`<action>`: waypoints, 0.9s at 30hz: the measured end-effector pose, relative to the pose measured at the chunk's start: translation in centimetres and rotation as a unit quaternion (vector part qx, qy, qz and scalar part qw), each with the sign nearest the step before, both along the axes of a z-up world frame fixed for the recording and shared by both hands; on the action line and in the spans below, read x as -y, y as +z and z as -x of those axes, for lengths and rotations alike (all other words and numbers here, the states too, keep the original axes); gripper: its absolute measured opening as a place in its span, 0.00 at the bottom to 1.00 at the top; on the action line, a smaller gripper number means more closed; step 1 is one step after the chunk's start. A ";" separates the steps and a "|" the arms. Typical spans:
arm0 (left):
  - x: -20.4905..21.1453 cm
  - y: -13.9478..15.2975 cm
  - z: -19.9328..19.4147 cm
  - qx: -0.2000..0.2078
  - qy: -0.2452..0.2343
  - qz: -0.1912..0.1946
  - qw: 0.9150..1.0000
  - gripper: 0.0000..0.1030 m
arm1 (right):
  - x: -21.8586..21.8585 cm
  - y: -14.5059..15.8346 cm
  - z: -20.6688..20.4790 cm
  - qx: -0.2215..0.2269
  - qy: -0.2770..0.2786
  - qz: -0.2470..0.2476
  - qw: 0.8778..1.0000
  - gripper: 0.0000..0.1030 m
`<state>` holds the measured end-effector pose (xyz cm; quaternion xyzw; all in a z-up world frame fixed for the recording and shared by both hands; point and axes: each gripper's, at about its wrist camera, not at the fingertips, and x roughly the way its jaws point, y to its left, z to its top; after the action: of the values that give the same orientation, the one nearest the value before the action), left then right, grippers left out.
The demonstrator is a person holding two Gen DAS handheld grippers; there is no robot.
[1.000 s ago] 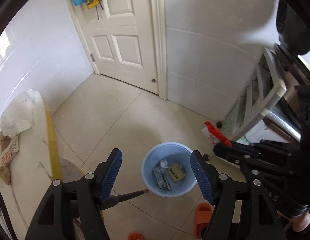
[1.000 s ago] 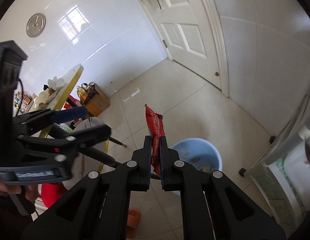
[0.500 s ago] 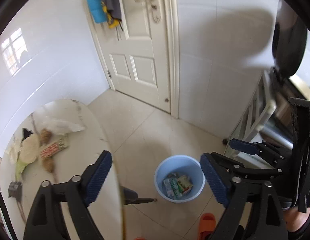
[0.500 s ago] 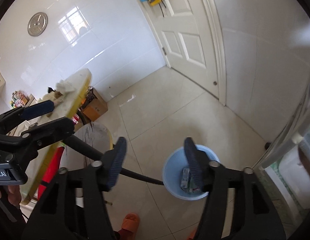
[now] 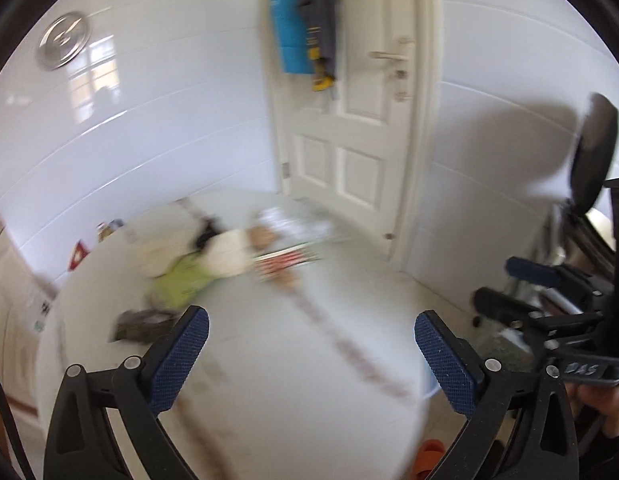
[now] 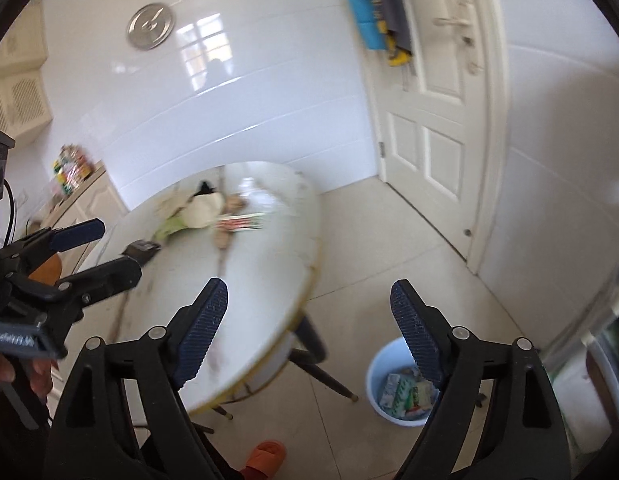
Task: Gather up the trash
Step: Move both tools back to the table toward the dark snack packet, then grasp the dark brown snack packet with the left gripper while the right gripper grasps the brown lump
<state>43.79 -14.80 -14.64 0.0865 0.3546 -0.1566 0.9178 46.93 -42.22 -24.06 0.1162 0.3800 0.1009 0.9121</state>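
Observation:
A round white table (image 6: 269, 264) carries a heap of trash at its far side: a cream wad (image 6: 203, 208), a green wrapper (image 6: 167, 228), a red-striped packet (image 6: 241, 223) and a dark packet (image 6: 141, 249). The same heap shows blurred in the left wrist view (image 5: 229, 256). A light blue bin (image 6: 375, 376) with wrappers inside stands on the floor at the right of the table. My left gripper (image 5: 309, 356) is open and empty above the table. My right gripper (image 6: 309, 332) is open and empty above the table's edge and the bin.
A white door (image 6: 437, 92) with hanging cloths is at the back. An orange slipper (image 6: 265, 454) lies on the tiled floor below. A dark table leg (image 6: 321, 368) runs beside the bin. A cabinet (image 6: 81, 196) with packets stands at the left wall.
My right gripper opened and the red snack bag it held is gone from it. Both grippers have lifted from the bin toward the table top.

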 end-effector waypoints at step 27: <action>-16.0 -7.2 -13.5 -0.153 0.203 0.027 0.967 0.99 | -13.0 -5.6 -12.0 -0.083 0.102 0.053 0.990 0.80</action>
<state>57.33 1.21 -21.82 -0.0372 0.4961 0.0117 0.8674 58.92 -29.27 -29.64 0.0366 0.4693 0.1636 0.8670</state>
